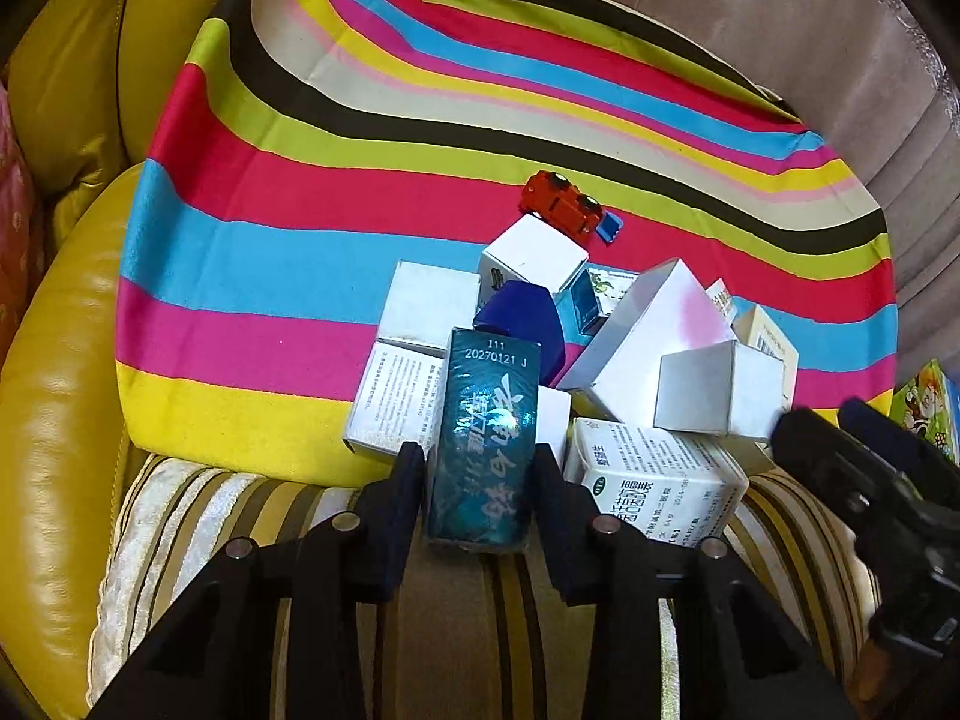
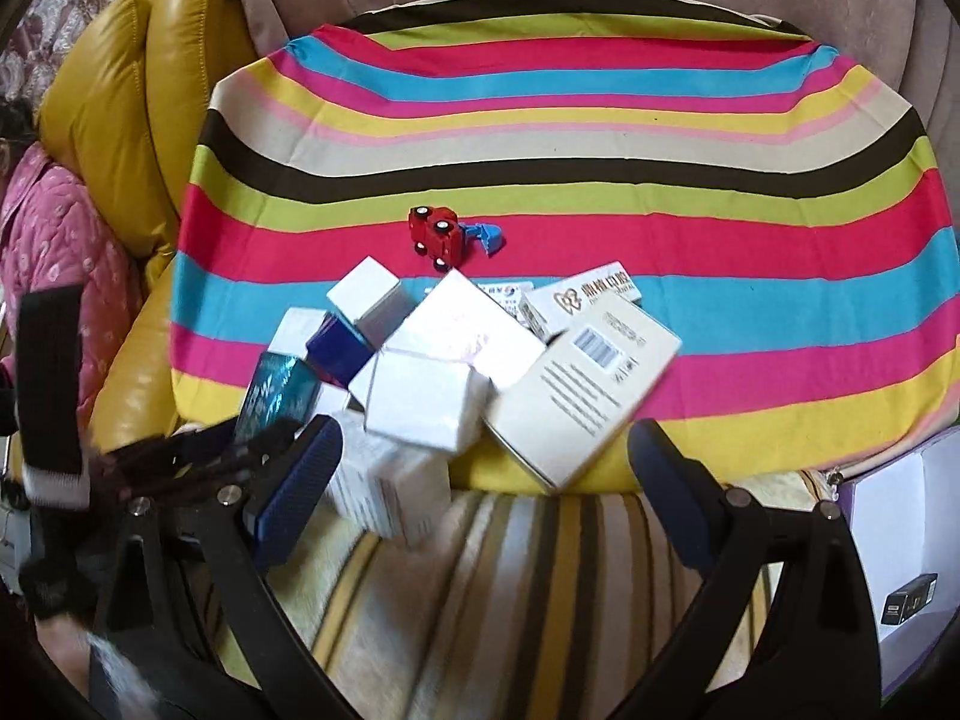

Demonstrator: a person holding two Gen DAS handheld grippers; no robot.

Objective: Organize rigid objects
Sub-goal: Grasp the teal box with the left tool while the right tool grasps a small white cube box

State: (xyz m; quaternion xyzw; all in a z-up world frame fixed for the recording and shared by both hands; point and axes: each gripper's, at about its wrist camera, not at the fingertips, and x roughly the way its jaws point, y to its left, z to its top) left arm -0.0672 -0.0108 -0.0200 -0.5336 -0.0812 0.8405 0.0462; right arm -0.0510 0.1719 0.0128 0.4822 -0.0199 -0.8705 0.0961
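On the striped cloth (image 1: pixel 360 192), near its front edge: a jumbled heap of small cartons, none yet lined up or stacked squarely. At the heap's near-left corner, the teal box (image 1: pixel 483 444) clamped between the left tongs (image 1: pixel 480 474), one end resting by the cloth edge over the striped cushion (image 1: pixel 492 612). Right tongs (image 2: pixel 480 462) spread wide and gripping nothing, poised just in front of the heap. Beyond the heap, a red toy car (image 1: pixel 561 204) tipped on its side, touching a small blue piece (image 1: pixel 609 228).

Judged barely begun: one box in hand, the remainder of the pile unsorted.

Shown only in the left wrist view: the printed date code on the teal box and the grip itself. Shown only in the right wrist view: the large barcode carton (image 2: pixel 585 384) leaning on the heap's right side, the long white carton (image 2: pixel 579 300) behind it, and the gap between the right tongs' arms.
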